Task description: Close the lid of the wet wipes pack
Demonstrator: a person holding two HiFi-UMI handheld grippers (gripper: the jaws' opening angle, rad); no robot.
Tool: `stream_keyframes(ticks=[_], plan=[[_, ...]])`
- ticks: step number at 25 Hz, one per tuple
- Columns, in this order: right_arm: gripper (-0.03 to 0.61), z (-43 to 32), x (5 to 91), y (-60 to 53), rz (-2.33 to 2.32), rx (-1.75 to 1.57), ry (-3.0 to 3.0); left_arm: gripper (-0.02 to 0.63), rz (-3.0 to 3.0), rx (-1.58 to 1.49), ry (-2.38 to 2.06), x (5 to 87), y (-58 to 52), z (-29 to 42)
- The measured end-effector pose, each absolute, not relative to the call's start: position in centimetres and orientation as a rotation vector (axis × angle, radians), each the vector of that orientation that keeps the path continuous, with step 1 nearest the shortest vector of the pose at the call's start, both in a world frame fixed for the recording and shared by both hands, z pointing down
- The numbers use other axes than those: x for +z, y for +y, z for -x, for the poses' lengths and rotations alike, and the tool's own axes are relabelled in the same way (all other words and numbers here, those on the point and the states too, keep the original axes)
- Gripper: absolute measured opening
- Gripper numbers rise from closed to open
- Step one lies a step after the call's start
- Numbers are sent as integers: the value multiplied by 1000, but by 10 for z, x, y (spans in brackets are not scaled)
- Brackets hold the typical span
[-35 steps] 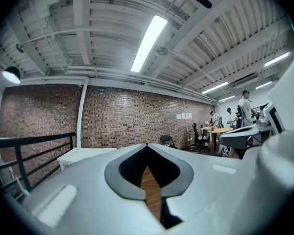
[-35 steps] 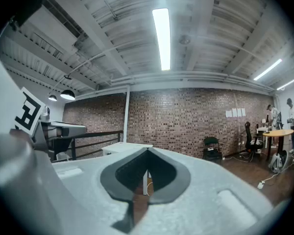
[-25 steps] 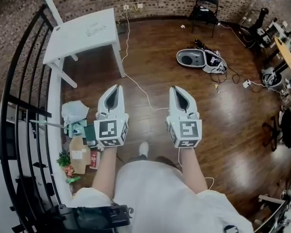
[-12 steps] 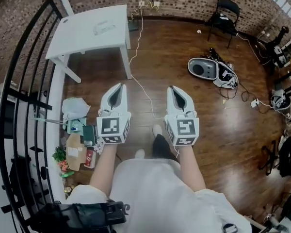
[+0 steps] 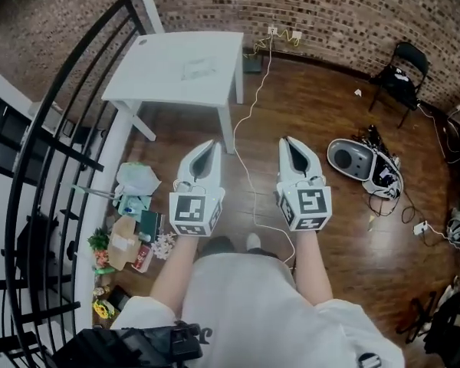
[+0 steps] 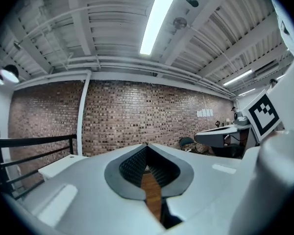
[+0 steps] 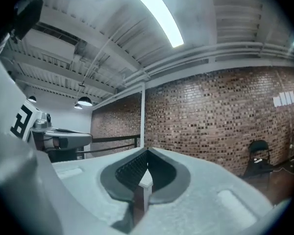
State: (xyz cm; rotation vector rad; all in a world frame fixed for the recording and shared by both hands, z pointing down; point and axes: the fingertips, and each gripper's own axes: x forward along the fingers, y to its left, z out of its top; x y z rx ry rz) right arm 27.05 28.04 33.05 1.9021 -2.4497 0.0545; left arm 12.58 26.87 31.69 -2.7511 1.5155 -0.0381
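Person standing on wood floor [image 5: 314,113], seen from head cam looking steeply down, w/ a pair of tongs in each hand, held out side by side & pointing fwd.

L tongs [image 5: 208,146]: jaws together at the tips, nothing btw them. L gripper view shows only a strip of floor through the hollow behind the closed tips.

R tongs [image 5: 290,141]: same, jaws together at the tips, empty. R gripper view shows a white bench corner through the hollow.

Both tongs are in mid-air, apart from each other, touching nothing. Marker cubes face up toward the cam.

Wet wipes pack [image 5: 198,69]: pale flat packet lying on the white bench [image 5: 149,83], which stands ahead & to the L, near the brick wall [image 5: 330,14]. Pack is well apart from both tongs. Too small to tell whether its lid is up or down.

White cable [image 5: 245,121] runs from the wall sockets across the floor & passes btw the two tongs in the head view.

Black railing [image 5: 57,146] curves down the L side. At its foot is a pile of clutter [image 5: 130,221]: pale bag, cardboard box, red can.

Black chair [image 5: 399,79] stands by the wall at R. Grey rounded device [image 5: 351,158] w/ tangled cords lies on the floor near it.
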Motion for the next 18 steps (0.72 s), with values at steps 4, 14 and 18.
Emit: stream_keyframes(ticks=[4, 14, 18], plan=[[-12, -247, 353, 233, -1780, 136, -2515, 15, 2687, -85, 1680, 330, 226, -95], [-12, -150, 365, 53, -1562, 50, -2596, 15, 2591, -23, 1852, 350, 57, -9], [-12, -108, 350, -24, -1532, 9, -2622, 15, 2606, -6, 1848, 346, -15, 28]])
